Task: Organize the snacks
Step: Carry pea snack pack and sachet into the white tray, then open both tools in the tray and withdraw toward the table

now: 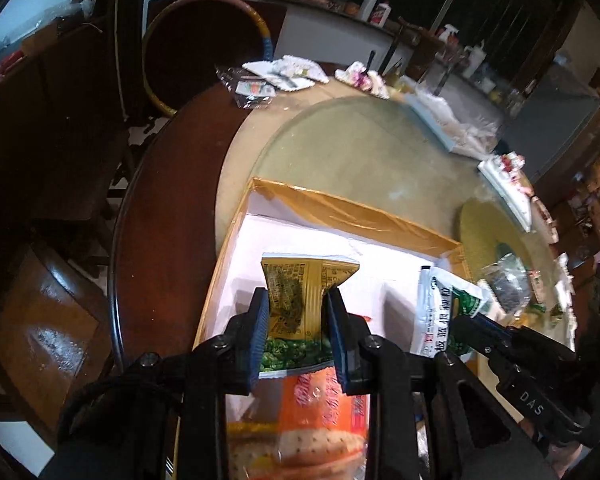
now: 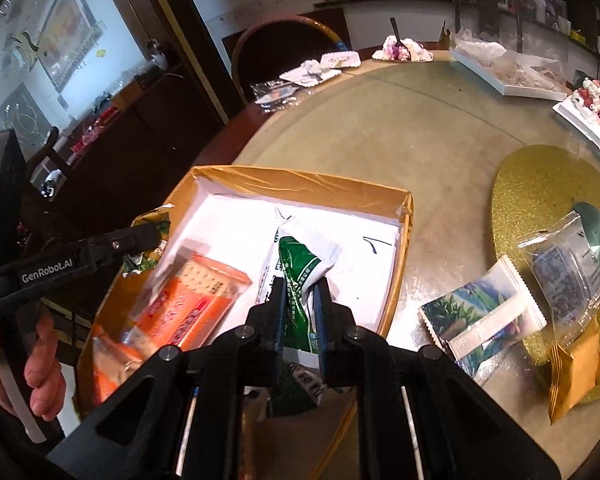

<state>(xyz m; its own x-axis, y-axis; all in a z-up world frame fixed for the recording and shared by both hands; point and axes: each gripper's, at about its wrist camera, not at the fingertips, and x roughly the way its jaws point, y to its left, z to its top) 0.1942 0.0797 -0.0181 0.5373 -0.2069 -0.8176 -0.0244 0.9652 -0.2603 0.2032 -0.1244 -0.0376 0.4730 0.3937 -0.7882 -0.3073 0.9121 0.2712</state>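
Observation:
My left gripper [image 1: 298, 302] is shut on a yellow-and-green pea snack packet [image 1: 296, 296], held above a shallow cardboard tray [image 1: 364, 212] with a white lining. An orange cracker pack [image 1: 324, 404] lies in the tray below it. My right gripper [image 2: 300, 294] is shut on a white-and-green sachet [image 2: 300, 260], held over the same tray [image 2: 300, 184]. In the right wrist view the left gripper [image 2: 148, 236] holds the pea packet [image 2: 152, 240] at the tray's left edge, with the orange cracker pack [image 2: 188, 300] beside it.
Three loose packets lie on a gold round mat [image 2: 540, 184] to the right: a tea-picture packet [image 2: 480, 316], a clear bag [image 2: 568, 268], a gold sachet [image 2: 572, 372]. Plates with cake [image 2: 404, 50], a white tray [image 2: 508, 68] and wrappers sit at the round table's far edge. A chair [image 2: 284, 52] stands behind.

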